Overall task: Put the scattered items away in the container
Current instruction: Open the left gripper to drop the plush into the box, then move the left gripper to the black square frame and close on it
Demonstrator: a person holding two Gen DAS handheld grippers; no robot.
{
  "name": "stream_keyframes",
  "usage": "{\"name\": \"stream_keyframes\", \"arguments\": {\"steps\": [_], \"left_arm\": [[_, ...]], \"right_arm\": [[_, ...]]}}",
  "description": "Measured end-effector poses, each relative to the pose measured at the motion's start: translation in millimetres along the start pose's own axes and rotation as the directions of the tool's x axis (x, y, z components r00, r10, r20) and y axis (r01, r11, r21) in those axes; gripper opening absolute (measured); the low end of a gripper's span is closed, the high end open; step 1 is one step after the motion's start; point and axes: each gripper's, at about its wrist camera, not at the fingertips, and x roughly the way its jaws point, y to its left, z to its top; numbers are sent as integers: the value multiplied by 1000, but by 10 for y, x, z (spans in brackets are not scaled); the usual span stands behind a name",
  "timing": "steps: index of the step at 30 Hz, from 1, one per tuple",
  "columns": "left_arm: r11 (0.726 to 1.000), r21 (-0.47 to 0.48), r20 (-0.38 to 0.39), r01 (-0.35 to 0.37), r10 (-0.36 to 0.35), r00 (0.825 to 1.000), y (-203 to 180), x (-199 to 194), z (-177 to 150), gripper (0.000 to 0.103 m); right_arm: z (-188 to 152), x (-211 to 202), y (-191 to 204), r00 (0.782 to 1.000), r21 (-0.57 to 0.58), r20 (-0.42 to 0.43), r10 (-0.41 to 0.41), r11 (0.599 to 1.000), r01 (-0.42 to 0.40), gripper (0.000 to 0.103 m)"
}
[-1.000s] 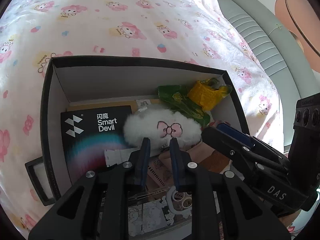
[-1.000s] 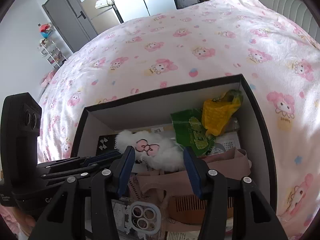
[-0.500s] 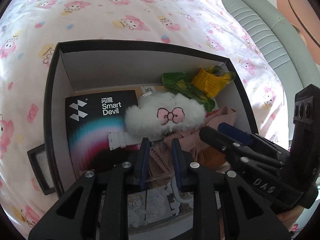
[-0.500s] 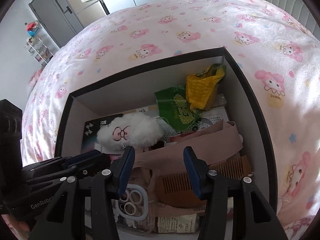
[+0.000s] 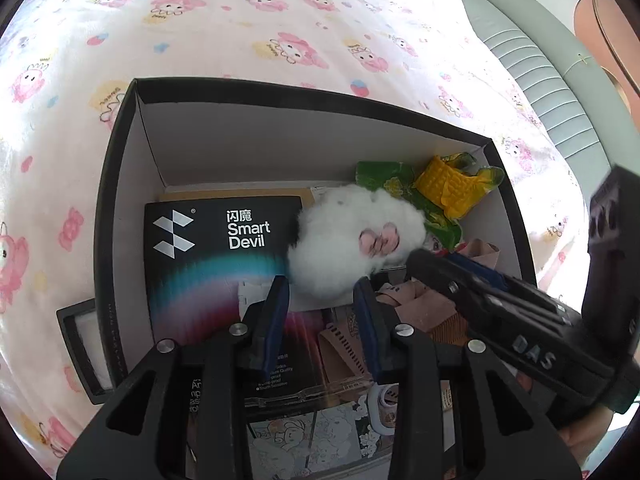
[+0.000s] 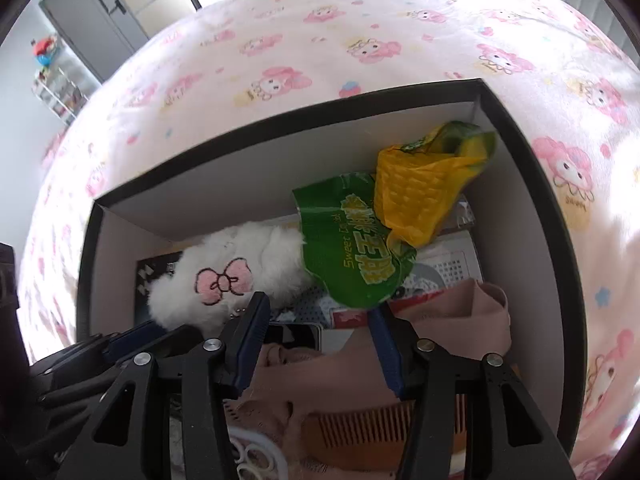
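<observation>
Plush [image 5: 352, 240] seen released in box [image 5: 120, 184]; left gripper [image 5: 322, 312] jaws opening, empty; right gripper [image 6: 316, 340] open, empty. Tidying nr done.

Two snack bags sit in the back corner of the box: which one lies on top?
The yellow bag, which looks like a corn cob. It lies over the upper edge of the green bag printed with Sweet Corn, nearer the box corner.
</observation>
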Motion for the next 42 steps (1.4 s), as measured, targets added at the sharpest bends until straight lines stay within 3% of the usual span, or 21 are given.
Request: {"name": "stream_keyframes", "arguments": {"steps": [5,12,16,21,29,34,38,42], "left_arm": [[997,70,24,33,-35,999,-119,-178,-130,33],[988,145,62,57,-66,996,-317,-581,-351,33],[991,119,104,66,-78,992,-273,-943,-490,32],[997,83,133,6,-17,991,-49,-1360,-589,32],[998,-47,138,-52,58,989,694,-1812,-685,33],[989,-131,104,-71,85,991,1123,-1779,-694,33],[984,-176,64,-19,31,997,1424,-1629,-620,35],[980,-194,-18,-40,37,999,1659,-1336,-488,36]], "right_arm": [[-311,-254,-21,999,24,0,45,999,-45,48],[-558,-714,84,998,0,57,36,999,-36,48],[-637,-968,264,993,-49,80,81,996,-78,48],[-636,-1079,701,988,-162,80,130,980,-116,48],[-611,-823,1468,958,-257,-23,284,925,-281,48],[-604,-593,1857,944,-293,-96,315,898,-329,48],[-556,-401,2051,937,-307,-147,316,886,-347,48],[-495,-313,2027,948,-283,-127,291,906,-316,48]]}}
